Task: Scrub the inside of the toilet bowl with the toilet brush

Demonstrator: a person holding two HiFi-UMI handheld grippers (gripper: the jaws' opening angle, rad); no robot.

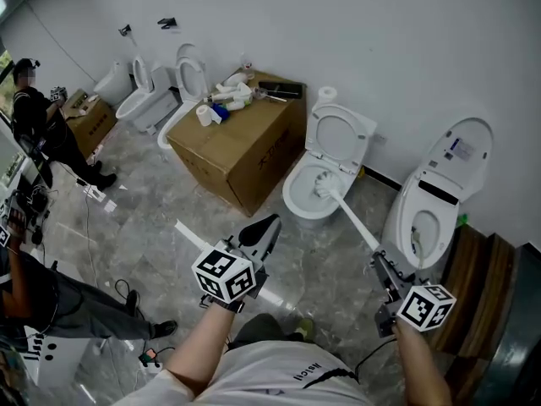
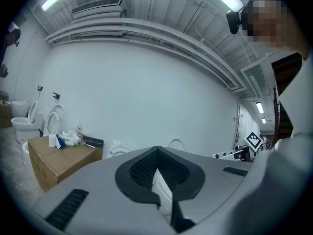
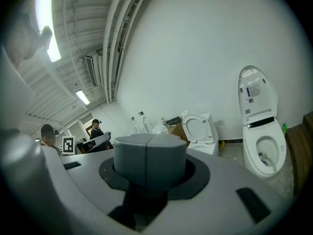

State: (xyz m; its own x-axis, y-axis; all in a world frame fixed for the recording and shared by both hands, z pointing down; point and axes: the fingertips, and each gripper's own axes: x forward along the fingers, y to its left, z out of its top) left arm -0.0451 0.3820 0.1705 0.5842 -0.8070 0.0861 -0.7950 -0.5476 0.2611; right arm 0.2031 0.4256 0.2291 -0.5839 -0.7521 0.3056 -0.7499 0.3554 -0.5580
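**Over the open toilet, brush head down in the bowl**

At the middle of the head view stands a white toilet (image 1: 338, 134) with its seat and lid raised against the wall (image 1: 380, 41). The toilet brush (image 1: 351, 214) slants from the lower right up into the toilet bowl (image 1: 296, 203), and its white bristle head lies inside the bowl, near the back rim. The right tool (image 1: 382, 265) is clamped on the lower end of the brush's long white handle. In the right gripper view its jaws (image 3: 146, 155) stand pressed together as one grey block with a seam down the middle. That view also shows the same toilet just right of the block.

The left tool (image 1: 266, 229) hovers over the marble floor (image 1: 152, 218), well apart from the bowl, tips aimed toward the wall. In the left gripper view its dark pads (image 2: 156, 153) meet at the tips. A pale sliver shows in the gap behind them, and I cannot tell what it is.

Left of the toilet sits a large cardboard box (image 1: 254, 155) with paper rolls and bottles on top. To the right stands a second toilet (image 1: 435, 201), lid up. A white strip (image 1: 190, 235) lies on the floor beneath the left tool. At the far left a person (image 1: 34, 112) in dark clothes stands near more toilets.
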